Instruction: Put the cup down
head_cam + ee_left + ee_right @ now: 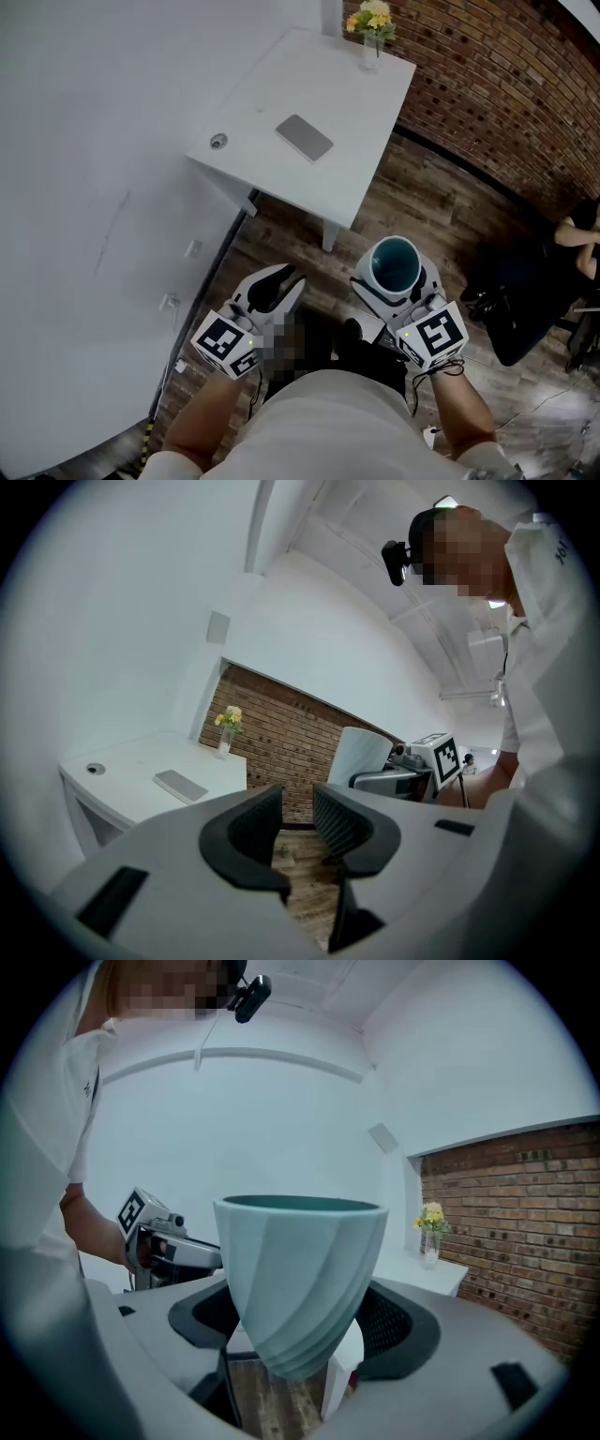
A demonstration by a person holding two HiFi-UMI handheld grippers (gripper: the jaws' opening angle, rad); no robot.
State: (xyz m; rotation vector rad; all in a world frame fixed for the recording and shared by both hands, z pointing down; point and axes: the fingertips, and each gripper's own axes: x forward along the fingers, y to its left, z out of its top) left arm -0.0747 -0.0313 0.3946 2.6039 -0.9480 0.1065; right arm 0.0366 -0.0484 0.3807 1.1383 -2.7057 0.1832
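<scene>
A pale teal ribbed cup (394, 262) stands upright between the jaws of my right gripper (396, 281), which is shut on its lower part. It is held in the air over the wooden floor, short of the white table (328, 84). In the right gripper view the cup (300, 1279) fills the middle, with the right gripper (300, 1335) clamped round its narrow base. My left gripper (286, 278) hovers to the left at the same height. Its jaws stand a little apart, with nothing between them, and the left gripper (295, 822) shows floor through the gap. The cup (366, 752) also shows there.
On the table lie a flat grey slab (304, 137) and a small round fitting (218, 142); a vase of yellow flowers (372, 33) stands at its far corner. A brick wall (506, 84) runs at the right, a white wall at the left. A person (572, 234) sits at the far right.
</scene>
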